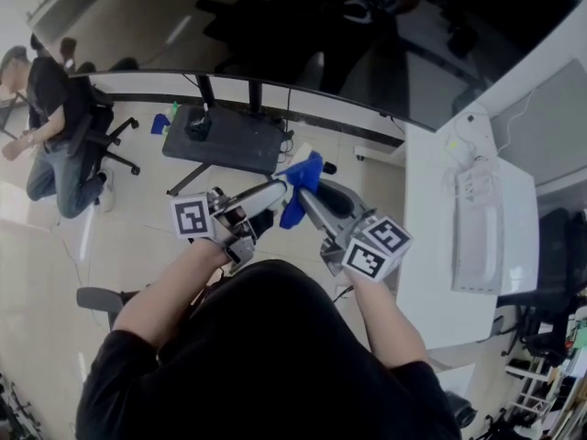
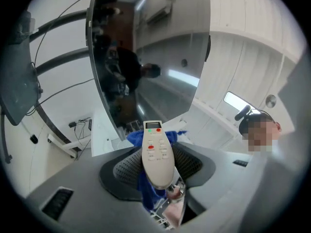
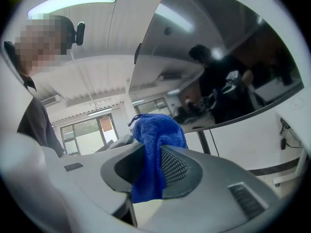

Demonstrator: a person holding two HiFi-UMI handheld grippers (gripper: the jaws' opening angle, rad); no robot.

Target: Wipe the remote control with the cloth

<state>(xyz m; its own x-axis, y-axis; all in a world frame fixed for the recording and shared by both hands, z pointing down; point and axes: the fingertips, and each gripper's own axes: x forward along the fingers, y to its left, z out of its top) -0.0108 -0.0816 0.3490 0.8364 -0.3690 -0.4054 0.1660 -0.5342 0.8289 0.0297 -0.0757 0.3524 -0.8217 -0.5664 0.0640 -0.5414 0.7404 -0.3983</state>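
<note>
Remote control (image 2: 156,154), a slim cream-white plastic handset with red and green buttons under a small display, is held in the air in front of the person's chest, its lower end clamped between the jaws of the left tongs (image 2: 158,168), which stand wide around its body; its buttoned face turns toward that gripper's camera. Right behind the remote control hangs the blue terry cloth (image 3: 158,144), bunched and pinched in the half-closed jaws of the right tongs (image 3: 150,171), with a fold standing above the pads and a tail drooping below them. In the head view the two tips meet, and the cloth lies against the handset there. Beyond them, on the pale tiled floor (image 1: 138,246), sits the flat black base (image 1: 225,136) of a stand that carries a large dark glossy screen (image 1: 303,35). To the right stands a white surface (image 1: 431,246) bearing a white ribbed device (image 1: 477,232). Far off at the left, a seated person (image 1: 50,126) occupies a black office chair.
</note>
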